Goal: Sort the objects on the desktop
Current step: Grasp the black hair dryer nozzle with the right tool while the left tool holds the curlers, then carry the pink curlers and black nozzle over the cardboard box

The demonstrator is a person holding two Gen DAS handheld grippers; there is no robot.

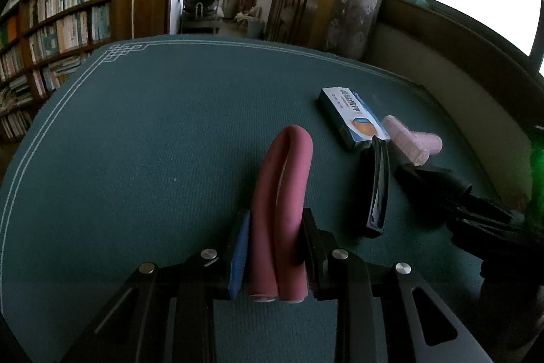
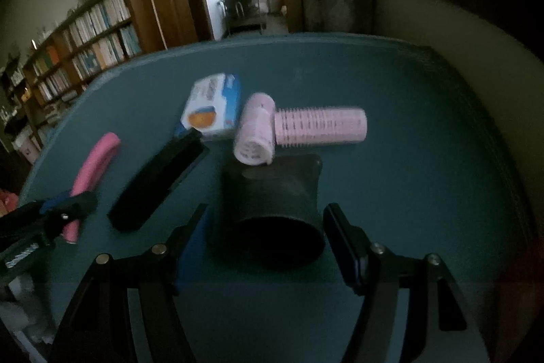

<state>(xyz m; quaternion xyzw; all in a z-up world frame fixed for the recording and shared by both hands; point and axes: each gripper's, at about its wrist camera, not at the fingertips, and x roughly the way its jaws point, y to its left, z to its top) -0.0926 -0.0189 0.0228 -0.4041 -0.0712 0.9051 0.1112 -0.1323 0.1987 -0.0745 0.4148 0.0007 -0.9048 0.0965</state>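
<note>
While clustered: two pink rollers [image 2: 319, 125].

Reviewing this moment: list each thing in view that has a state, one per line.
left gripper: shut on the folded foam rod
foam rod: bent double, both ends clamped
right gripper: open, straddling the black nozzle
black nozzle: lying on the cloth, mouth toward the camera
two pink rollers: lying, touching
small box: closed, flat
black case: lying flat
</note>
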